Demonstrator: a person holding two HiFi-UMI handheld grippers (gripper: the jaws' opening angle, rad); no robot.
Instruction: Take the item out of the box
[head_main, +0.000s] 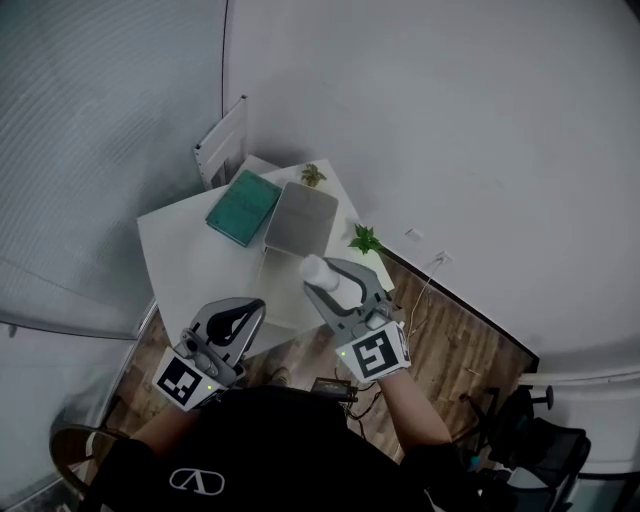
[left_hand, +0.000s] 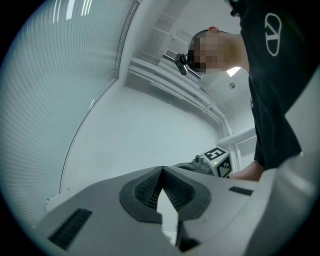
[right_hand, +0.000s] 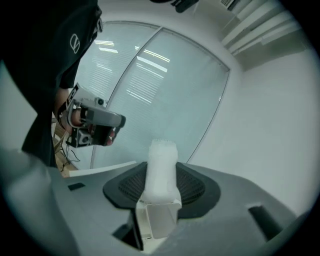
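Note:
My right gripper (head_main: 333, 283) is shut on a white wrapped item (head_main: 320, 271) and holds it in the air above the near edge of the white table (head_main: 190, 262). In the right gripper view the item (right_hand: 161, 170) stands up between the dark pads (right_hand: 192, 187), with a small white box-like end at the base. An open grey box (head_main: 299, 218) lies on the table beyond it, with a teal lid (head_main: 243, 207) beside it on the left. My left gripper (head_main: 240, 320) hangs lower left, off the table's near corner, shut with nothing in it; its tips (left_hand: 162, 171) touch.
A small green plant (head_main: 366, 240) stands at the table's right edge and a brownish one (head_main: 313, 175) at the far corner. A white slatted panel (head_main: 222, 142) leans behind the table. Wooden floor (head_main: 455, 345) with cables lies to the right; a chair (head_main: 65, 445) is at lower left.

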